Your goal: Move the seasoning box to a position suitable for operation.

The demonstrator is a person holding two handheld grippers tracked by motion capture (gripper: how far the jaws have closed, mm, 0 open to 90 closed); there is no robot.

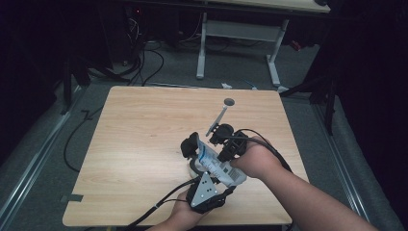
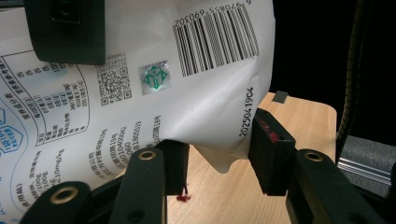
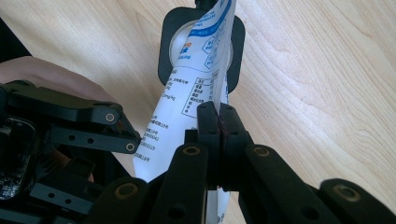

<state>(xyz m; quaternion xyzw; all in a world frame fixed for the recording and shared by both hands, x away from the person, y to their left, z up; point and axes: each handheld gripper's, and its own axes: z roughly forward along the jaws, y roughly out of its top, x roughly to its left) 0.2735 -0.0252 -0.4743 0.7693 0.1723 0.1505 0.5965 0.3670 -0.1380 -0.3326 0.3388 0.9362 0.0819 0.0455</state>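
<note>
The wooden table (image 1: pixel 144 144) takes up most of the high view, bare except near its front edge, where 2 hands work close together. A thin grey rod with a round disc (image 1: pixel 229 102) stands out beyond them; what it is for I cannot tell.

Above the table hangs a white pouch (image 1: pixel 219 166) with blue print, a barcode and a date code. It is held between the 2 grippers, which looks like a way to steady it from both ends, perhaps to pull or tear it open.

The right gripper (image 3: pixel 218 122) has its jaws pressed together on an edge of the pouch (image 3: pixel 187 116), the film pinched flat between the pads. That tight hold on the thin edge probably gives something firm to pull against. Beyond it, the pouch runs toward a black rounded holder (image 3: pixel 170 51) with a pale ring inside.

The left gripper (image 2: pixel 217 156) sits about half open, with a bulging lower corner of the pouch (image 2: pixel 140 93) between its jaws. 1 pad seems to lie against the film; the other stands off it, so I judge this side is not clamped.
</note>
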